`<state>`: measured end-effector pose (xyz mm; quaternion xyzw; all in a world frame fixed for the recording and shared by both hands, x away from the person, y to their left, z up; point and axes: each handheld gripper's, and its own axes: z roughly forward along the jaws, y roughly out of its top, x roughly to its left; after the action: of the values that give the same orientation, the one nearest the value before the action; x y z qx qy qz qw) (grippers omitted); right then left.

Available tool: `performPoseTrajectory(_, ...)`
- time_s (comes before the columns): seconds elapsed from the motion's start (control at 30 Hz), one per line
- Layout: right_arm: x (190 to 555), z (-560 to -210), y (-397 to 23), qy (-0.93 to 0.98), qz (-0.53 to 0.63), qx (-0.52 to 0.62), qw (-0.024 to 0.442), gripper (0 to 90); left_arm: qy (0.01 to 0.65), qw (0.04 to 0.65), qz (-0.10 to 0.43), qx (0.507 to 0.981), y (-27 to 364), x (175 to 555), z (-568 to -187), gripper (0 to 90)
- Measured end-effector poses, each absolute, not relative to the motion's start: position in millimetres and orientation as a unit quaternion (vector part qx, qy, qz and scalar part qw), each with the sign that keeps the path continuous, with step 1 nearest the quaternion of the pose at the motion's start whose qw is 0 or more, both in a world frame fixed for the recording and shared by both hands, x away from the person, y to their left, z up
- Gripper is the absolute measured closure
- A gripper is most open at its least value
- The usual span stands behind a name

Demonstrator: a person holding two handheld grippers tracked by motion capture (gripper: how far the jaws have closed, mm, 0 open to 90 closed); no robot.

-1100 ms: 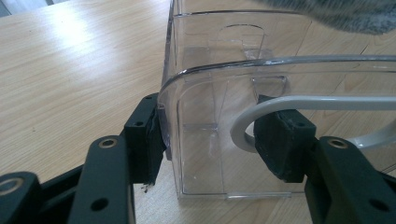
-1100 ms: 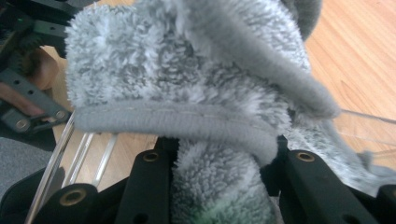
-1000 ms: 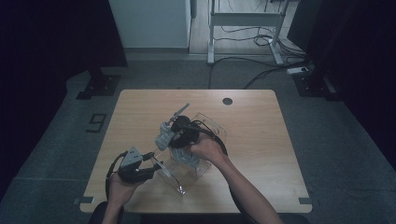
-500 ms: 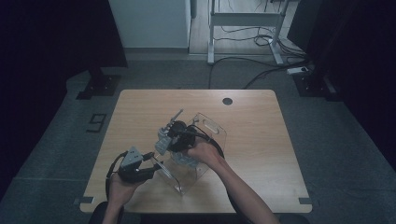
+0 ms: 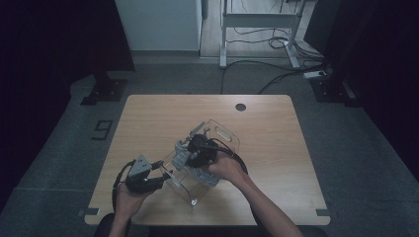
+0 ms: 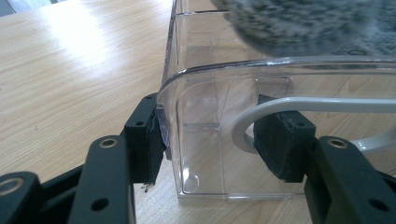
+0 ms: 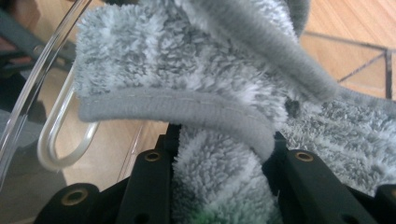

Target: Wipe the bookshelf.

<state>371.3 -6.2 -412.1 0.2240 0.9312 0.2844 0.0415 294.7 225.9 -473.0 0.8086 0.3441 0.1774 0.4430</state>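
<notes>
Wiping with the grey cloth [image 7: 196,93] clenched in the right gripper [image 7: 219,154] may tip the clear container [image 6: 219,116] if the left gripper [image 6: 219,140], its fingers [image 6: 144,135] grasping the container wall, slips.

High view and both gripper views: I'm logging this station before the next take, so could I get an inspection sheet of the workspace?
Surface: light wooden table, with a round dark grommet hole near the far edge.
Job's things: clear plastic bin mid-table; grey fluffy towel held at its opening.
Clutter: nothing seen.
Grippers: left gripper has its jaws either side of the bin's near wall; right gripper shut on the towel.
Cables: black cable loops from the left gripper; more on the floor behind.
Surroundings: grey carpet, white desk frame, a floor marker "9".
</notes>
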Motion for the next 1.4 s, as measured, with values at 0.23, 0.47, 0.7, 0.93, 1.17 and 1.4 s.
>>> performPoseTrajectory(0.23,358.2,-414.3,-20.7,0.929,0.289,0.227,0.037,64.4,0.344,0.443,0.177,0.809,226.2,294.8,-473.2,44.7)
performPoseTrajectory(0.47,345.8,-417.9,-36.1,0.928,0.293,0.229,0.032,64.0,0.345,0.443,0.177,0.808,226.1,294.8,-473.2,44.6)
performPoseTrajectory(0.7,333.8,-424.3,-49.8,0.927,0.293,0.233,0.031,63.6,0.346,0.444,0.176,0.808,226.1,294.8,-473.3,44.6)
performPoseTrajectory(0.93,324.8,-438.8,-60.6,0.928,0.286,0.238,0.028,63.9,0.348,0.443,0.178,0.806,225.6,295.2,-473.4,44.6)
performPoseTrajectory(1.17,325.6,-461.4,-60.5,0.929,0.275,0.246,0.03,64.2,0.354,0.442,0.181,0.804,224.5,296.4,-473.4,44.6)
performPoseTrajectory(1.4,330.6,-471.9,-61.6,0.924,0.279,0.26,0.029,64.5,0.36,0.441,0.185,0.801,222.9,298.8,-473.5,44.6)
